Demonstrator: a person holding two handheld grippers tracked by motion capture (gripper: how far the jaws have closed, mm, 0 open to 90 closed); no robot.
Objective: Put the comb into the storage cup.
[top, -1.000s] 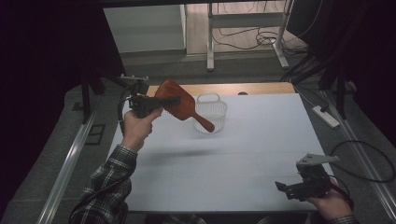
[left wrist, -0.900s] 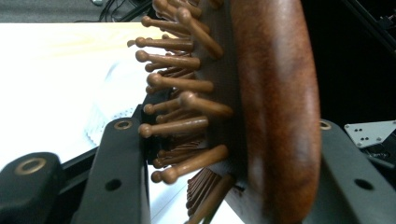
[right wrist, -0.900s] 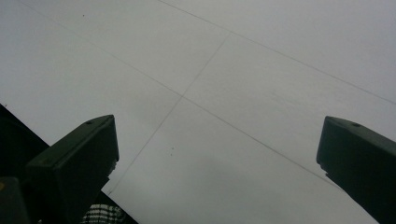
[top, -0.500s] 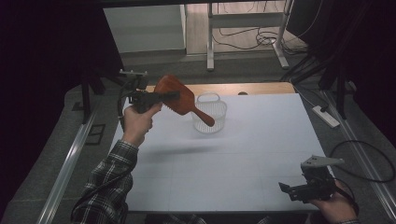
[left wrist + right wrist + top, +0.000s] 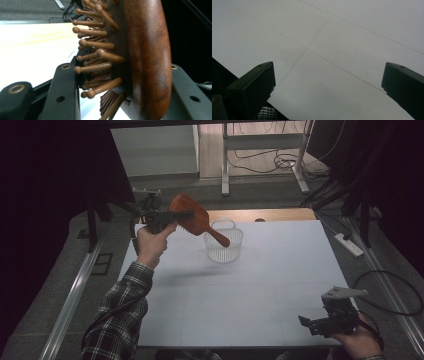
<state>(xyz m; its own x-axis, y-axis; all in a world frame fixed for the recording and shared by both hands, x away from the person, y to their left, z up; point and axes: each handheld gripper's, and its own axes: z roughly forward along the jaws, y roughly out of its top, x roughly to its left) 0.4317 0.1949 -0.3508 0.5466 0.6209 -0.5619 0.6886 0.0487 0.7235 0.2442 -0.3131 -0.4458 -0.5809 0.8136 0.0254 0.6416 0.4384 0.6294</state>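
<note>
My left gripper [image 5: 186, 215] is shut on the head of a brown wooden hairbrush [image 5: 192, 216], held in the air at the table's far left. The brush handle slopes down to the right, its tip over the rim of a clear plastic basket [image 5: 223, 249]. In the left gripper view the hairbrush [image 5: 140, 57] stands between the jaws, its wooden bristle pins pointing left. My right gripper [image 5: 306, 324] hangs open near the table's front right corner, above bare white table [image 5: 342, 45], with nothing between its jaws.
The white table [image 5: 280, 270] spans the middle, with a wooden strip [image 5: 270, 215] along its far edge. A white power strip [image 5: 349, 244] lies on the floor to the right. Metal stand legs and cables sit beyond the far edge.
The left gripper has carried the hairbrush slightly up and to the right, bringing the handle tip over the basket. The right gripper has drifted a little toward the front right corner.
</note>
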